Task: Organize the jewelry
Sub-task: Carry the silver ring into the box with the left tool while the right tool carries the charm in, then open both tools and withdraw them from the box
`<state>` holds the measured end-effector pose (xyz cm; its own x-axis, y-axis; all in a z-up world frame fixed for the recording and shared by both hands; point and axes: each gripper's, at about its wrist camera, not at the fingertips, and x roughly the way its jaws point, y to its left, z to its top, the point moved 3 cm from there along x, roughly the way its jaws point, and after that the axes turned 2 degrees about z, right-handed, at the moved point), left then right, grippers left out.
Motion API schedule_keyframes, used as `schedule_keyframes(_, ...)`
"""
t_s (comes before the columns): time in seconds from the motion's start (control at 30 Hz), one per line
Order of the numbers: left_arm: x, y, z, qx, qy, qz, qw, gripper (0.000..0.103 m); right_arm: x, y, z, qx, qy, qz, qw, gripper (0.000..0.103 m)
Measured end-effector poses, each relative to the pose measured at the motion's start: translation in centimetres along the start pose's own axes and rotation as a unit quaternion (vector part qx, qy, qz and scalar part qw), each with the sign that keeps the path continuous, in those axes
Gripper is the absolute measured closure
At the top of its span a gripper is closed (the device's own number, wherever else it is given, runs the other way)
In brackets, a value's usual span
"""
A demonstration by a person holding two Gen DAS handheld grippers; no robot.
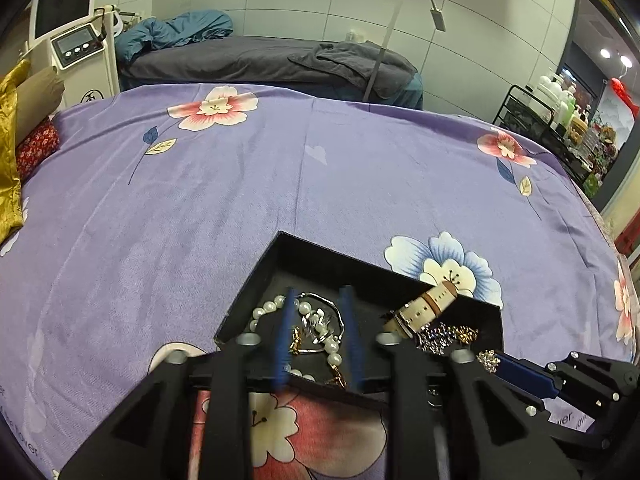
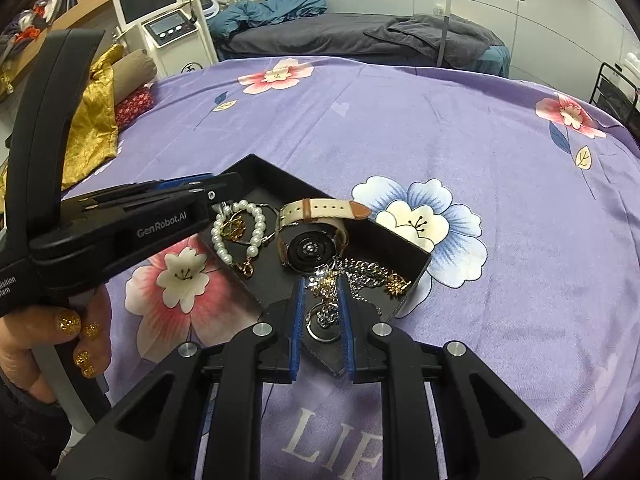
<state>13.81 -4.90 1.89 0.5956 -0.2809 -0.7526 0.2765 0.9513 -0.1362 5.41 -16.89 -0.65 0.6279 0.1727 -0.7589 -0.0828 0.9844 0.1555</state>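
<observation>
A black open tray (image 1: pixel 256 280) (image 2: pixel 416 256) lies on the purple floral bedspread and holds jewelry. In it are a pearl bracelet (image 2: pixel 218 236) (image 1: pixel 276 305), a watch with a cream strap (image 2: pixel 320 208) (image 1: pixel 428 304), silver and gold chains (image 2: pixel 368 272) (image 1: pixel 448 336) and a silver bangle (image 1: pixel 324 300). My left gripper (image 1: pixel 318 292) is open, its blue fingers over the pearls and bangle. My right gripper (image 2: pixel 322 280) is open, its fingers either side of a gold and silver chain cluster (image 2: pixel 326 286) with a ring at the tray's near corner. The right gripper also shows in the left wrist view (image 1: pixel 520 364).
The purple bedspread (image 2: pixel 400 128) stretches wide beyond the tray. Gold cloth and pillows (image 2: pixel 96 116) lie at its left edge. A grey massage bed (image 1: pixel 260 56), a white machine (image 1: pixel 72 40) and a black shelf with bottles (image 1: pixel 552 112) stand behind.
</observation>
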Motion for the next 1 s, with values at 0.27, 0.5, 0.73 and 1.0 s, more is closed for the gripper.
schedule_keyframes(0.27, -1.8, 2.0, 0.4, -0.033, -0.029, 0.021, 0.9988, 0.026, -0.7, -1.0, -0.1, 0.017, -0.022, -0.016, 0.999, 0.046)
schedule_keyframes(0.5, -3.0, 5.7, -2.2, -0.084, -0.014, 0.052, 0.9950, 0.012, -0.9, -2.2, -0.8, 0.044, 0.011, -0.021, 0.999, 0.037)
schedule_keyframes(0.73, -4.1, 6.7, -5.3, -0.082, 0.029, 0.080, 0.9930, 0.007, -1.1, -2.2, -1.8, 0.046, 0.063, -0.011, 0.997, 0.025)
schedule_keyframes(1.0, -3.5, 2.8, -6.0, 0.036, 0.074, 0.103, 0.9912, 0.007, -2.0, -0.1, -1.8, -0.007, 0.081, -0.029, 0.996, 0.025)
